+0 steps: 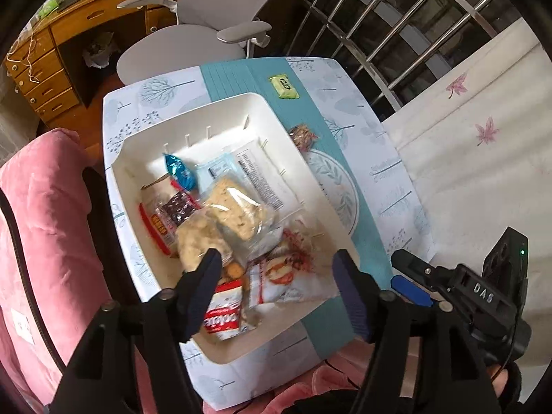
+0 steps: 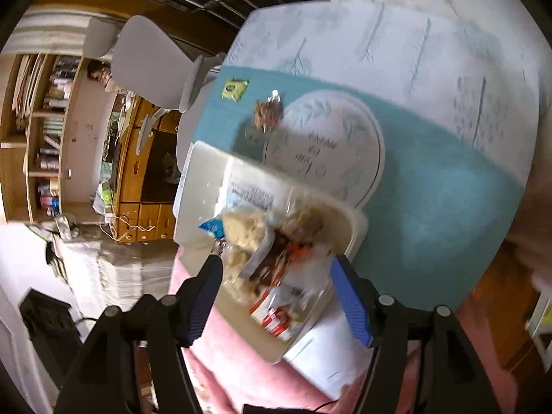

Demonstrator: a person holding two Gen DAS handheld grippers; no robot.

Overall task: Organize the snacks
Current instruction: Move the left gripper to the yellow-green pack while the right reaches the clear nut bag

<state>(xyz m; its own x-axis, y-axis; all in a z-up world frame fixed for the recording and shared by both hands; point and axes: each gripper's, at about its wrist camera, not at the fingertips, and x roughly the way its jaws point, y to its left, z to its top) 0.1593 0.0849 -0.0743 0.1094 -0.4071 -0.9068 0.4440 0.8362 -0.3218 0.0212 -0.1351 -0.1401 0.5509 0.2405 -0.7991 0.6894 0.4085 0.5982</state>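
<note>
A white bin point(image 1: 193, 117) point(image 2: 203, 158) on the table holds several snack packs. Among them are a blue packet point(image 1: 177, 169), a clear cracker pack point(image 1: 238, 210), a white sachet point(image 1: 265, 176) and a red-and-white packet point(image 1: 222, 317). My left gripper point(image 1: 276, 258) hangs open over the bin's near end with nothing between its pads. The right gripper point(image 2: 276, 262) is open too, above the same pile and blurred; it also shows at the bin's right corner point(image 1: 396, 267). A green packet point(image 1: 284, 86) point(image 2: 235, 89) and a nut bar point(image 1: 303, 136) point(image 2: 265, 112) lie on the teal mat beyond the bin.
The small table point(image 1: 362, 120) has a tree-print cover and a round leaf-patterned disc point(image 1: 331, 179) beside the bin. A pink cushioned seat point(image 1: 41, 207) stands left, a grey office chair point(image 1: 193, 41) behind, a white flowered bed cover point(image 1: 483, 138) right, and a wooden desk point(image 1: 51, 69) far left.
</note>
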